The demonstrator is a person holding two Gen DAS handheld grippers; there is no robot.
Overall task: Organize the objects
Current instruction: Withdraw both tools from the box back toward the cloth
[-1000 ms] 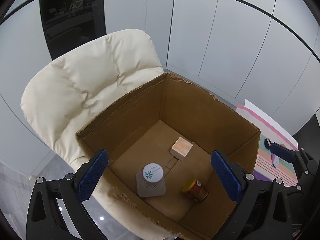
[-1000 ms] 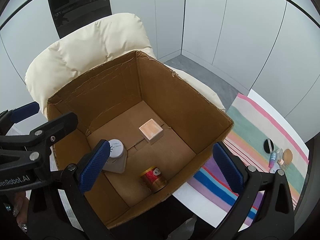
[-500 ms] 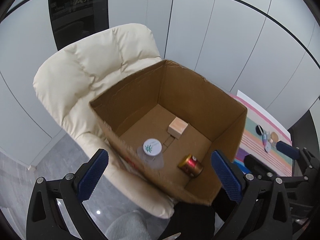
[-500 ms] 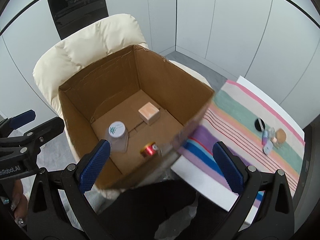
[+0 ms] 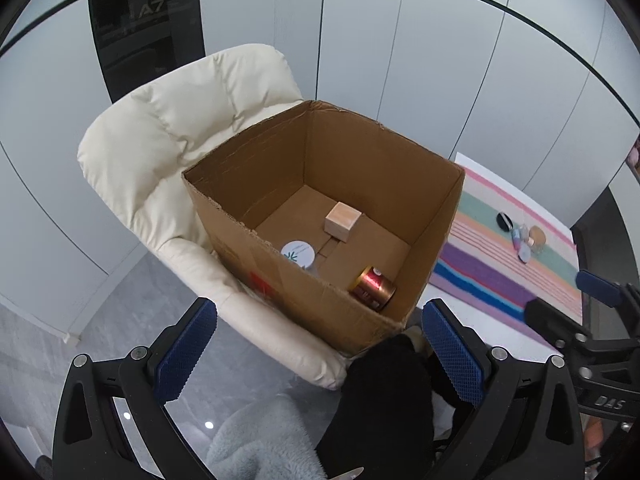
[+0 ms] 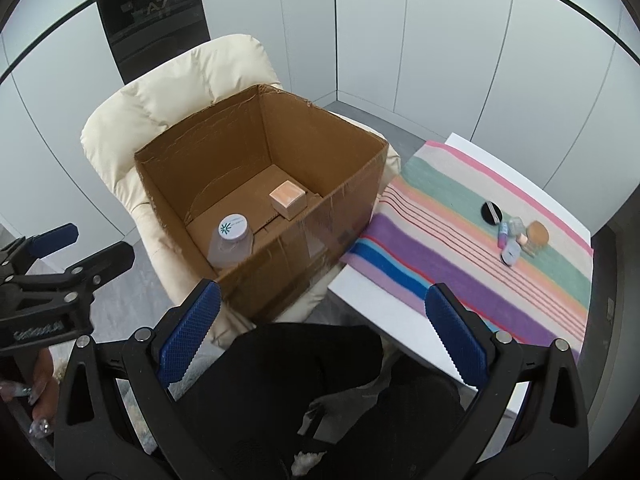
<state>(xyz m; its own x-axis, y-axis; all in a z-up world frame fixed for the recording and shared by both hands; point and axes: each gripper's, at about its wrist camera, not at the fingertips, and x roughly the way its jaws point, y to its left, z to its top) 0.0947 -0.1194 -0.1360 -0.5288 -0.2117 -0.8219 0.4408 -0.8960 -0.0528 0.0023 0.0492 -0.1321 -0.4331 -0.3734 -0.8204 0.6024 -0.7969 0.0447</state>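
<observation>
An open cardboard box (image 5: 404, 184) (image 6: 200, 168) sits on a cream padded chair (image 5: 168, 132) (image 6: 160, 92). Inside lie a white-capped jar (image 5: 298, 253) (image 6: 232, 240), a small pale cube box (image 5: 342, 220) (image 6: 287, 199) and a red-gold can (image 5: 373, 288); the can is hidden in the right wrist view. Small cosmetics (image 6: 512, 236) (image 5: 522, 234) lie on a striped cloth (image 6: 460, 232) (image 5: 500, 248) on the white table. My left gripper (image 5: 320, 348) is open and empty, held back from the box. My right gripper (image 6: 320, 332) is open and empty too, over the person's lap.
The person's dark-clothed legs (image 6: 320, 400) and a pale fluffy garment (image 5: 256, 440) fill the near foreground. The white table's edge (image 6: 380, 312) adjoins the chair on the right. Grey wall panels and a dark door (image 5: 144, 24) stand behind. Grey floor lies at the left.
Both grippers have pulled back and up from over the box, so the box looks smaller and farther. The right view has swung toward the striped cloth. Both stay open.
</observation>
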